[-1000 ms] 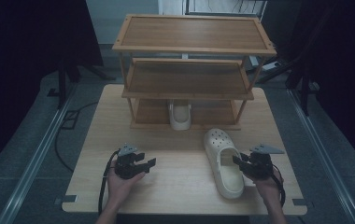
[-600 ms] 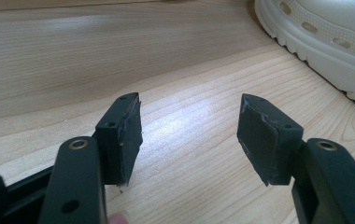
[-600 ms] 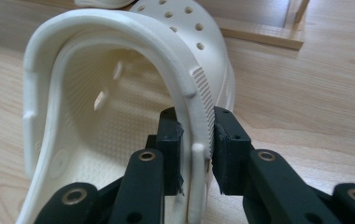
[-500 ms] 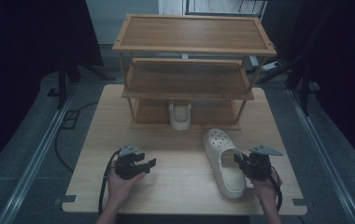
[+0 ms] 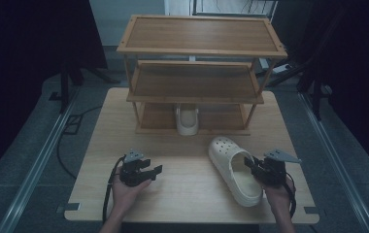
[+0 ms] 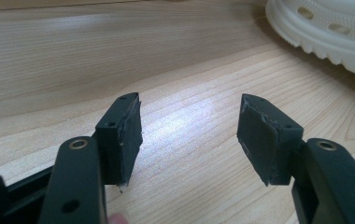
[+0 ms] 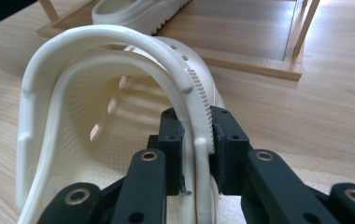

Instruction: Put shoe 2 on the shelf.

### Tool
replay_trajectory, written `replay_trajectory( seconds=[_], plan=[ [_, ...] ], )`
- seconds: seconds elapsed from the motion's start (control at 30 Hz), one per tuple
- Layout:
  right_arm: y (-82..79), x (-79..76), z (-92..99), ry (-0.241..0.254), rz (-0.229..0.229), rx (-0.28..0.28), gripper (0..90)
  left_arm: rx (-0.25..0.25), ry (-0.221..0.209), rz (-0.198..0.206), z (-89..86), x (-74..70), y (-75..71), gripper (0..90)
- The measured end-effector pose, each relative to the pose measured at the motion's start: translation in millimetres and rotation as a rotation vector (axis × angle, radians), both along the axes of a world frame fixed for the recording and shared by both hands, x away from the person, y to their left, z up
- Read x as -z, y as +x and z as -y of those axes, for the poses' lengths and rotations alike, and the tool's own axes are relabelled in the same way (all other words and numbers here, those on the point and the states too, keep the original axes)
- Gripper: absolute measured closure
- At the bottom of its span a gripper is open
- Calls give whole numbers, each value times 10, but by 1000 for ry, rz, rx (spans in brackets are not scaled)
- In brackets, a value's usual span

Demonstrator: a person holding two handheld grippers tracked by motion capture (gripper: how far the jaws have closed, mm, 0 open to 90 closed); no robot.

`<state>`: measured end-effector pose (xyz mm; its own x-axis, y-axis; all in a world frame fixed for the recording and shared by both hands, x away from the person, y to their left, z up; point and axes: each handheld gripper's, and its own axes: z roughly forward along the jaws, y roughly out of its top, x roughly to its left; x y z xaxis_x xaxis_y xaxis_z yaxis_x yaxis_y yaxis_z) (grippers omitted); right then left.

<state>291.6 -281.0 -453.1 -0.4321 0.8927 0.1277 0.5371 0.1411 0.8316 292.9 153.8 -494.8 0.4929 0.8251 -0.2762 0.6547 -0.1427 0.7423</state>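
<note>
One clog (image 5: 234, 171) on the tabltop's right side is clamped at its side wall by the right gripper (image 7: 196, 140), just closed on it; its long axis points toward the shoe rack (image 5: 197, 73). Left gripper (image 6: 189, 135) is held wide, empty.

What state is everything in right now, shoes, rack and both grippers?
Right gripper: jaws have just been closing, now clamped on the side wall of the clog.
Clog: upright on its sole on the table, held at its side wall.
Left gripper: open, nothing between the jaws, low over the table.
Second clog: upright on the rack's bottom shelf.
Shoe rack: standing upright, top and middle shelves bare.
</note>
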Motion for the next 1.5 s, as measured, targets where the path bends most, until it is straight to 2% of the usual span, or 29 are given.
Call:
replay_trajectory(
  seconds=[0.27,0.6,0.77,1.1,1.3,1.5],
  plan=[
    [11,-57,16,10,32,9,759,-1,3,-3,6,6,3,404],
    [99,-113,67,62,68,33,759,-4,-2,3,20,2,-4,404],
    [192,-123,14,43,77,42,759,-4,-15,-2,3,-17,-12,404],
    [544,-44,-165,17,78,99,758,-2,-35,4,-42,-42,-5,406],
    [758,-61,-286,21,112,155,757,10,-40,6,-23,-49,-20,406],
    [992,-70,-411,11,136,187,755,11,-43,9,-10,-44,-36,408]
  ],
)
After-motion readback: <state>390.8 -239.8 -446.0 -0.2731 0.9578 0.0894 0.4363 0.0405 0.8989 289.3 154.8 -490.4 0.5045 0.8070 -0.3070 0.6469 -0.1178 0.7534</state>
